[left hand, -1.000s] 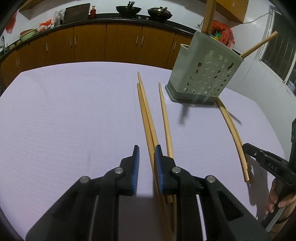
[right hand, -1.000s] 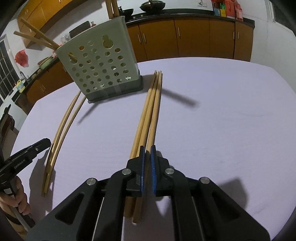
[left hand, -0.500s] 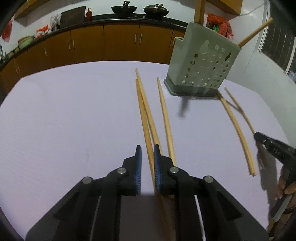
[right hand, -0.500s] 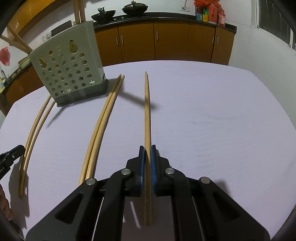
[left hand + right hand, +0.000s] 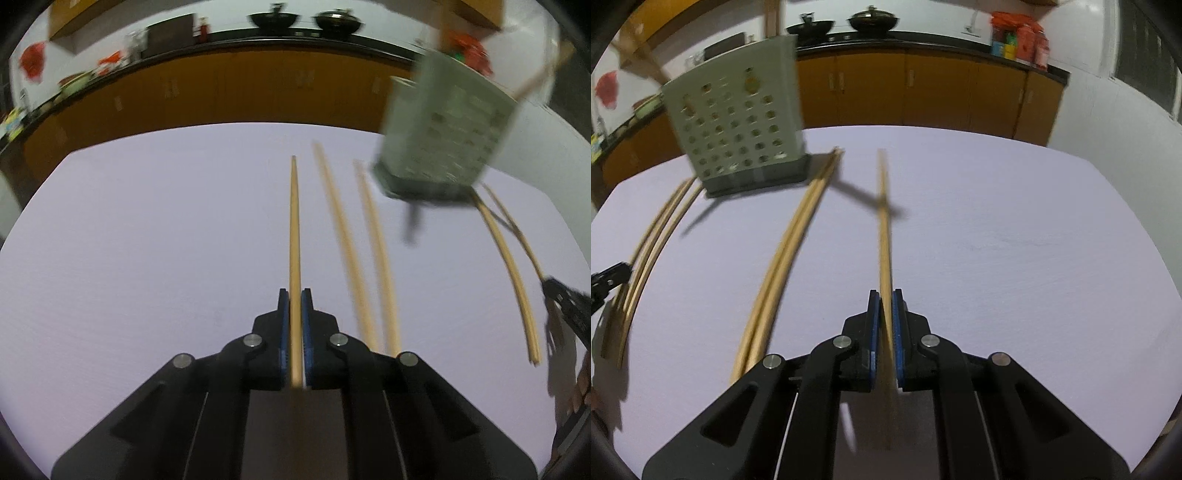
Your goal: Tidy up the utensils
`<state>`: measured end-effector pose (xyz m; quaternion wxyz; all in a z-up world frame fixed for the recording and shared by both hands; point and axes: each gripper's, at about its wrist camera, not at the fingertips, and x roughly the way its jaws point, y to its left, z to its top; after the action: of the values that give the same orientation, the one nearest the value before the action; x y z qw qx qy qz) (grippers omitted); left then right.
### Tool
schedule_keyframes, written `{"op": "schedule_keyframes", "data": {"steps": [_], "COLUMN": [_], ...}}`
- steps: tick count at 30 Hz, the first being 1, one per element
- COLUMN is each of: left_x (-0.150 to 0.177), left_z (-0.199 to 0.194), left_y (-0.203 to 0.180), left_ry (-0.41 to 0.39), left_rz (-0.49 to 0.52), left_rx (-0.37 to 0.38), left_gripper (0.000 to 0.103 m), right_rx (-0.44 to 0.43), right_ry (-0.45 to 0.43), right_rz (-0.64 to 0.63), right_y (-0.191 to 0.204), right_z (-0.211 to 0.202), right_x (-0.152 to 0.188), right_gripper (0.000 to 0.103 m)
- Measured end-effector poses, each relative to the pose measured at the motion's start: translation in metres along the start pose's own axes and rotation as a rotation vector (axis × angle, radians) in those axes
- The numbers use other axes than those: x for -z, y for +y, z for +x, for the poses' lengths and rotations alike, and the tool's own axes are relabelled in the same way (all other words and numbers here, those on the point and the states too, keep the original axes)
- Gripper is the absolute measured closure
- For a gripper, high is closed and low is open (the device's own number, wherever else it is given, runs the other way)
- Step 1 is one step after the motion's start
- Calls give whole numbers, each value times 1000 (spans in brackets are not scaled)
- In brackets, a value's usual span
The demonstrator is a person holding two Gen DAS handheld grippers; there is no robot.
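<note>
While clamped by left gripper [image 5: 294, 295], chopstick [image 5: 294, 229] points to 12 o'clock. Likewise right gripper [image 5: 885, 295], shut on stick [image 5: 884, 229]. Holder [image 5: 738, 129] at 10 o'clock.

wrist views, low, sharing holder [image 5: 445, 136], table [image 5: 997, 240]

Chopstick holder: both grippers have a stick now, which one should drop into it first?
Right, probably. The right gripper grips a chopstick and the holder sits near, front-left. The left gripper also grips one, but the holder looks farther off.
</note>
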<state>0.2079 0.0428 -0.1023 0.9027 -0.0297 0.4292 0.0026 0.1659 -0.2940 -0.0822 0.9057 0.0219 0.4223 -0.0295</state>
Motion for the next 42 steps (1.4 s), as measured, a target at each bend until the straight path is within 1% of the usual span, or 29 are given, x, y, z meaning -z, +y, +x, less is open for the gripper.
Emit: {"op": "schedule_keyframes", "data": {"steps": [3, 6, 12, 21, 42], "left_x": [0, 0, 1, 0, 0], "left_z": [-1, -3, -6, -2, -3], "left_y": [18, 23, 20, 21, 21], "left_ry": [-4, -4, -3, -3, -3], "left_rz": [-29, -35, -17, -32, -32], "left_rx": [-20, -10, -13, 5, 6], "left_gripper": [94, 94, 90, 90, 89], "right_rx": [-14, -13, -5, 7, 8], "right_ry": [1, 2, 2, 1, 1], "right_rz": [19, 12, 0, -10, -11], "right_y": [-8, -6, -4, -3, -3], "right_z": [1, 2, 3, 3, 3], "right_x": [-1, -1, -1, 0, 0], "right_gripper": [96, 95, 95, 95, 95]}}
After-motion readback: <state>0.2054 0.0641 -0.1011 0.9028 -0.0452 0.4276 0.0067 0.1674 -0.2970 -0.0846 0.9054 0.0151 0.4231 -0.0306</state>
